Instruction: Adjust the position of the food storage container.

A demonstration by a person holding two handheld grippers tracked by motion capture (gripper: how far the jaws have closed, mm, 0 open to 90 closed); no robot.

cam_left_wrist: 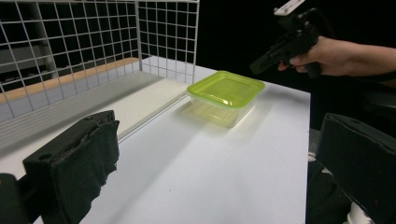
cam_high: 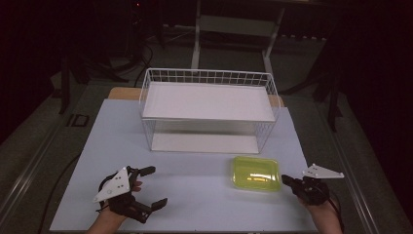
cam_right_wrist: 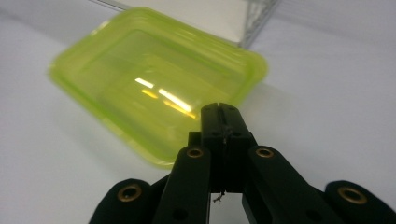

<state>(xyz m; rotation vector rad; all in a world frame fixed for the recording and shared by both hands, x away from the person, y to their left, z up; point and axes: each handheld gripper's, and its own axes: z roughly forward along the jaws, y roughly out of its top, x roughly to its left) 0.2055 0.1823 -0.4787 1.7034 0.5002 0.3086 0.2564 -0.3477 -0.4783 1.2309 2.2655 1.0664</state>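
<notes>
the green container (cam_high: 256,173) lay on the bench (cam_high: 195,204) at the front right, its long axis running nine to three. the right gripper (cam_high: 287,181), fingers pressed together and empty, sat just off its three o'clock edge, clearly nearer. the left gripper (cam_high: 151,186) gaped open, well apart at nine o'clock.

The near half of the bench (cam_high: 195,195) lies bare between the two tongs, leaving wide room to pass. A green tub (cam_high: 256,173) sits on the right, just beside the right tongs (cam_high: 287,181), whose jaws are pressed together. Behind it the wire rack (cam_high: 209,109) blocks the far middle, its front open under a shelf. The left tongs (cam_high: 153,187) are spread wide over bare surface.
</notes>
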